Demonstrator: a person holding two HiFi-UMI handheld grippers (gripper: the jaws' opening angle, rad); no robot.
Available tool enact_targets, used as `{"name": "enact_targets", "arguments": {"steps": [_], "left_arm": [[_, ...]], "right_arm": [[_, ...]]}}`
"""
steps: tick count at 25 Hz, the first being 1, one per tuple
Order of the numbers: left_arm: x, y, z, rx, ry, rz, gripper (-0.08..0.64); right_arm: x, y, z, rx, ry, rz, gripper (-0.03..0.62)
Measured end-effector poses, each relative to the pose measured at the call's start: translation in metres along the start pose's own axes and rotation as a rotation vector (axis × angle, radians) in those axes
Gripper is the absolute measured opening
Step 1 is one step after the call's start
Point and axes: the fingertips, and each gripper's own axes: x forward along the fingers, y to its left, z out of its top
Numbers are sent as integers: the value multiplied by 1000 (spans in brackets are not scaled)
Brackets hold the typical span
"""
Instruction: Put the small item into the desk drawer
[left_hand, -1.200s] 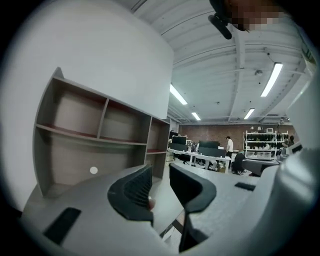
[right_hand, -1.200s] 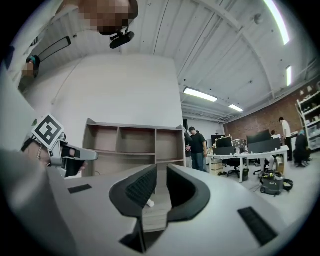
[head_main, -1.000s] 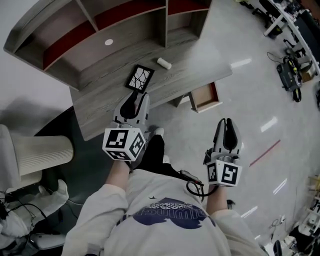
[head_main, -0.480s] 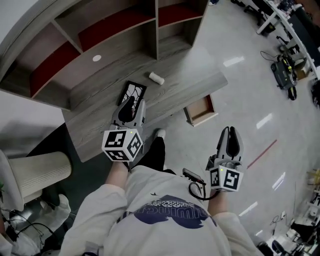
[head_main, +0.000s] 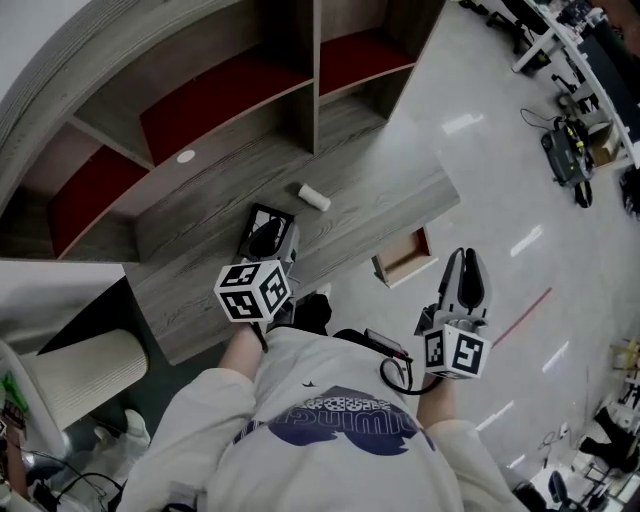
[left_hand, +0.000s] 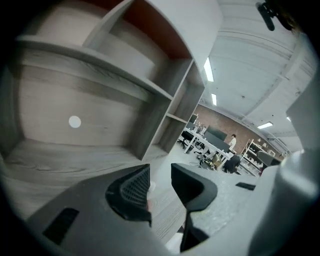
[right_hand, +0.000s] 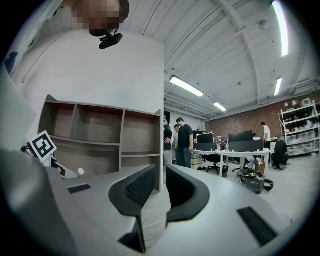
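Note:
A small white cylinder (head_main: 313, 197) lies on the grey wood desk (head_main: 390, 190). Under the desk's right end a small wooden drawer (head_main: 403, 260) stands pulled open. My left gripper (head_main: 268, 234) is over the desk, above a black-framed tile (head_main: 262, 214) that it mostly hides, a short way left of and nearer than the cylinder. Its jaws are open and empty in the left gripper view (left_hand: 160, 176), where a pale shape shows beyond the gap. My right gripper (head_main: 467, 262) hangs over the floor to the right of the drawer, open and empty (right_hand: 160, 181).
A shelf unit (head_main: 230, 95) with red-backed compartments rises behind the desktop, and a white disc (head_main: 186, 156) sits at its foot. A pale chair (head_main: 75, 375) is at the lower left. Cables and gear (head_main: 565, 150) lie on the floor far right. People (right_hand: 185, 142) stand by distant desks.
Both grippers have moved closer to the desk. The left one has come down over the black-framed tile and now hides most of it. The right one has come nearer the drawer.

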Motion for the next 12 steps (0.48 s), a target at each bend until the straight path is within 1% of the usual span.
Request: {"name": "enact_targets", "arguments": {"steps": [2,6,9,12], "left_arm": [[20,7,-4,-33,42,-1,115],[50,15,-13,-73,112,19,115],[69,21,-22,-119,159,51,115],[90,27,-31,-179,193,102,131]], "right_arm": [[16,0,-1,-5,8,-6,61],[36,-9,-7,-5,35,-17,61],[47,-20,-15,-1,57,-18,61],[64,-35,-24,9,75,1,61]]}}
